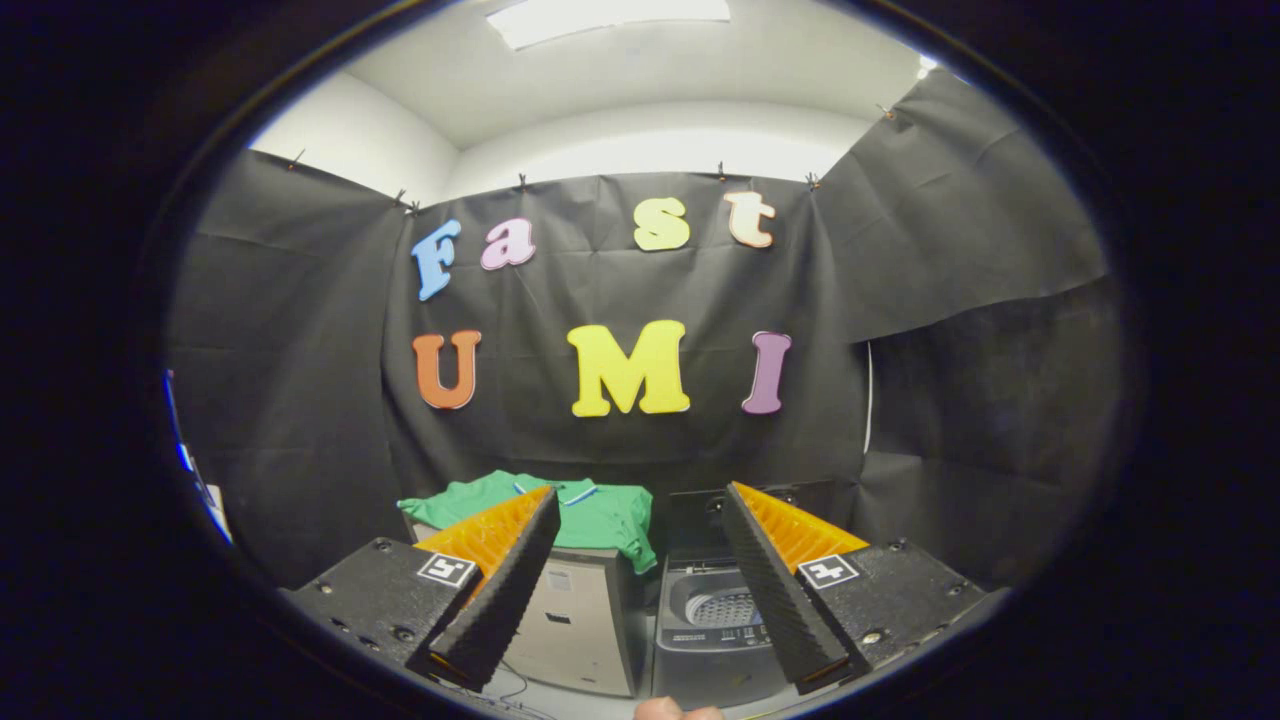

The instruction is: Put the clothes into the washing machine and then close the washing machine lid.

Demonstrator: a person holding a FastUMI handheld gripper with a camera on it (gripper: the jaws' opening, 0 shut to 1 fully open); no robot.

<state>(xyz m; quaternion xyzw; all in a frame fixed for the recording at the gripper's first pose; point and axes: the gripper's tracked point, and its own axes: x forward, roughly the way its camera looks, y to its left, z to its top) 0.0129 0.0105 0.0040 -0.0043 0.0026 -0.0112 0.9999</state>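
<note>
The green shirt [590, 515] lies spread on top of a pale cabinet [580, 625], one sleeve hanging over the edge nearest the washing machine [715, 625]. The machine stands just beside the cabinet, its lid [700, 520] raised — the perforated drum [725, 608] shows inside. The gripper [640, 505] hangs well short of both, fingers [505, 580] spread wide and holding nothing — shirt and machine sit beyond them, in the gap.

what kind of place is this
Likely a staged laundry booth: black cloth walls, a small grey top-loading washing machine with its lid up, a green shirt on a pale cabinet. The open gripper hangs before them.
</note>
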